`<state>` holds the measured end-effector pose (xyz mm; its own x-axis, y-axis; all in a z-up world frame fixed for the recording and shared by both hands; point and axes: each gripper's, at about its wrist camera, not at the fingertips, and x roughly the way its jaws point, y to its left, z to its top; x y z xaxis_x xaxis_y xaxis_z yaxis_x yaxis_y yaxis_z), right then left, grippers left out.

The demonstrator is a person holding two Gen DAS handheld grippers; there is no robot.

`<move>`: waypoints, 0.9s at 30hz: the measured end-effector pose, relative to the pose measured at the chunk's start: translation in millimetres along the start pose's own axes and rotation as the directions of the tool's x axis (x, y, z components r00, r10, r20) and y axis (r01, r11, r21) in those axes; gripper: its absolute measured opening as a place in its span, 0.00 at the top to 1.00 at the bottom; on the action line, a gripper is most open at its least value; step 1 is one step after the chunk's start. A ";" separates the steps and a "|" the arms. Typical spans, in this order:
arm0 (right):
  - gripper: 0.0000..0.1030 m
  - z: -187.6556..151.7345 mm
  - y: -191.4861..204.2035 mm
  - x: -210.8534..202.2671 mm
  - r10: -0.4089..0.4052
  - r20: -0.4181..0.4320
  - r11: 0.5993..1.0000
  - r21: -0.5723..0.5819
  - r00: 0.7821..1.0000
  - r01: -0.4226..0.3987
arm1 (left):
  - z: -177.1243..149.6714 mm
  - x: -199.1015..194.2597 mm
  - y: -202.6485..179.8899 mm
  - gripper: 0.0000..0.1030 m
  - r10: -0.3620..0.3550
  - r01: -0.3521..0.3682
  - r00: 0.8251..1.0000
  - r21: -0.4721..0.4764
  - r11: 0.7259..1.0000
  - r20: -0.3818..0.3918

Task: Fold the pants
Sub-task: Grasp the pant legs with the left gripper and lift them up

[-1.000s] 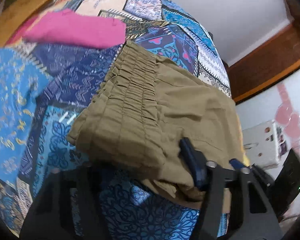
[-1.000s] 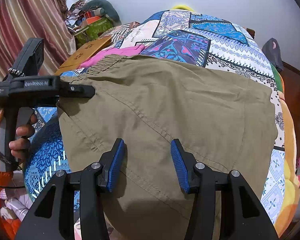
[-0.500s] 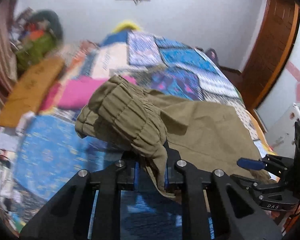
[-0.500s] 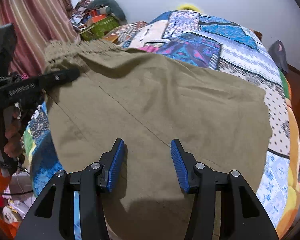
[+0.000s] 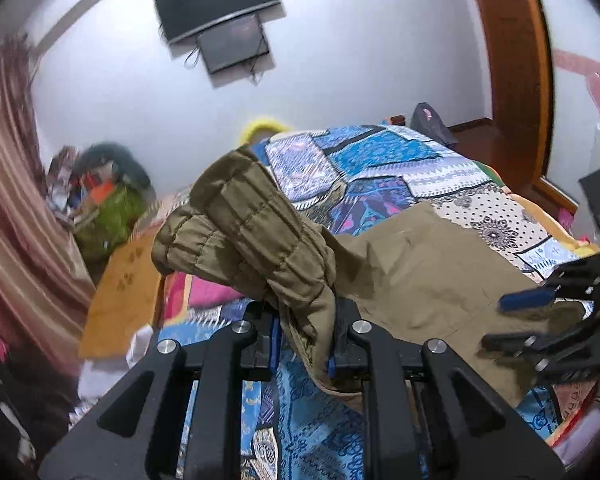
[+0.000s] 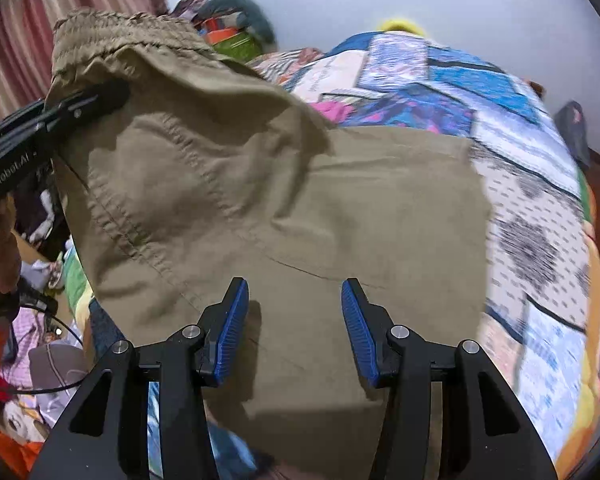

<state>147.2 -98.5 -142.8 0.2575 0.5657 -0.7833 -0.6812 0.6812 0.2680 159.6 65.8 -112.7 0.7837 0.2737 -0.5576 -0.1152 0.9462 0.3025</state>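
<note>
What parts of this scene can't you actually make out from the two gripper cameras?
- Left gripper pads: left wrist view, buried in the khaki pants waistband they clamp.
- Pant legs' ends: right wrist view, cut off by the bottom edge behind the open right gripper.
- Patchwork bedspread pattern: right wrist view, motion-blurred.
- Pile by the striped curtain: left wrist view, too blurred to name.

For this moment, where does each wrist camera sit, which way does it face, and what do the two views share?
Left wrist: on the left gripper, raised, facing the far wall; jaws just closed on the elastic waistband of the olive-khaki cotton pants.
Right wrist: on the right gripper, angled down over the pants, jaws open; the person's hand shows.
Shared: the pants, the blue patchwork bedspread, and each other's gripper.
</note>
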 end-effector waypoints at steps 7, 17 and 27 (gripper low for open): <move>0.56 -32.2 -45.8 -20.6 -0.085 -0.033 0.990 0.109 0.996 0.089 | 11.9 -5.3 -32.2 0.83 -0.026 0.024 0.999 0.079 0.997 0.027; 0.56 -39.3 -56.1 -11.6 -0.052 -0.018 0.986 0.157 0.998 0.054 | 12.9 1.1 -85.4 0.84 -0.204 0.209 0.978 0.128 0.970 -0.047; 0.56 -47.7 -57.8 -17.7 -0.040 -0.005 0.983 0.178 0.999 0.040 | -7.9 18.8 -135.5 0.85 -0.307 0.334 0.936 0.155 0.930 -0.175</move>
<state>149.4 -170.1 -171.1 0.2810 0.5361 -0.7960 -0.5375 0.7751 0.3323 185.1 -55.9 -170.3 0.6619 -0.0041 -0.7496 0.2494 0.9442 0.2150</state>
